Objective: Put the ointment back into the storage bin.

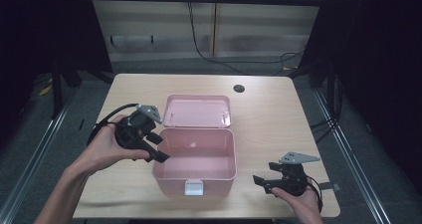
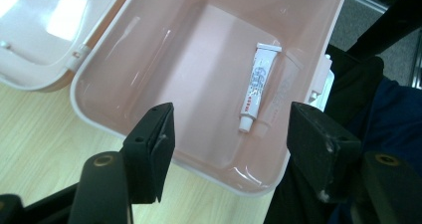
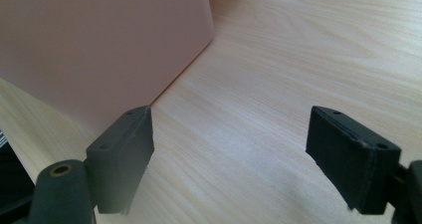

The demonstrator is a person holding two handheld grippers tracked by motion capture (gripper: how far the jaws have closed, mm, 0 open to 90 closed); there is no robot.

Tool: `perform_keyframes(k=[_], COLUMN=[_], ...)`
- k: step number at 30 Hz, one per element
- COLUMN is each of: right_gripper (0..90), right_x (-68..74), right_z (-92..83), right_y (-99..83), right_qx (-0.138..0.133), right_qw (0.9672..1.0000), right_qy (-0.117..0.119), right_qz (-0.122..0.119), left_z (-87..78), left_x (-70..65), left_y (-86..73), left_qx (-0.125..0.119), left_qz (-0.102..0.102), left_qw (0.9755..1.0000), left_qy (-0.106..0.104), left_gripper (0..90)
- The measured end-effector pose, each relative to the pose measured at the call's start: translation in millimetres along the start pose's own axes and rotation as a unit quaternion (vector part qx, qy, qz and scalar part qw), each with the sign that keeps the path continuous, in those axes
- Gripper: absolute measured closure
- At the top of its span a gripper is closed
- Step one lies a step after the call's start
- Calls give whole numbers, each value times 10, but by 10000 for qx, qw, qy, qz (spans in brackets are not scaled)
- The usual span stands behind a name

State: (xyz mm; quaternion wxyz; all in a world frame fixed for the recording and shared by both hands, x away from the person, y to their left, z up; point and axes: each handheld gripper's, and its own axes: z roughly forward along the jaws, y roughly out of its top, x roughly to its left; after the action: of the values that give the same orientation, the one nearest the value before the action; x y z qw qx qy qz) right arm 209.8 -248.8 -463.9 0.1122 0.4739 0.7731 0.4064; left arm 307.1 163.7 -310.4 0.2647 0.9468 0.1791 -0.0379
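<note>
Hovering at the pink box (image 1: 199, 154), the left claw (image 2: 226, 134) is released, empty above a tube (image 2: 258, 87) inside. Right claw (image 3: 231, 154) rests released on the tabletop (image 3: 278, 59).

pink box (image 1: 199, 157) open at table (image 1: 268, 114) centre, mouth clear from above, raised lid (image 1: 199, 111) blocks rear approach, tube (image 2: 256, 87) lying against one inner wall, rest of floor free, bare tabletop right of box, box wall close beside right gripper (image 1: 266, 180)

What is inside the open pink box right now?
In the pink box, one small white tube lies on the floor near one wall. The left gripper's black jaws cover part of the near rim; the rest of the floor looks bare.
</note>
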Motion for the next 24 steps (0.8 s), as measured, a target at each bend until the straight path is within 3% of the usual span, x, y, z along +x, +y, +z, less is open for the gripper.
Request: perform_keyframes(k=[2,4,5,10,16,18,24], right_gripper=[182,182,182,182,182,182,182], right_x=[-2,-5,-5,1,3,8,5], right_z=[-2,-4,-4,0,4,3,4], right_y=[-2,-2,-2,-1,0,-1,-1], right_qx=[-16,-13,-15,0,0,6,7], right_qw=[10000,10000,10000,10000,10000,10000,10000], right_qy=[8,0,1,3,-7,-4,-7], right_qz=[-12,8,6,-7,9,5,15], left_z=[-32,-39,-47,-42,-83,-72,-30], left_x=[16,7,27,79,78,80,132], left_y=[-35,-99,-131,-294,-484,-568,-817], left_qx=[-6,-216,-190,-122,-448,-483,-578], left_qz=[31,-146,-93,-214,-475,-635,-827], left_qw=[10000,9996,9997,9995,9974,9963,9944], left_qy=[52,113,158,174,318,315,304], left_gripper=[359,359,359,360,360,361,361])
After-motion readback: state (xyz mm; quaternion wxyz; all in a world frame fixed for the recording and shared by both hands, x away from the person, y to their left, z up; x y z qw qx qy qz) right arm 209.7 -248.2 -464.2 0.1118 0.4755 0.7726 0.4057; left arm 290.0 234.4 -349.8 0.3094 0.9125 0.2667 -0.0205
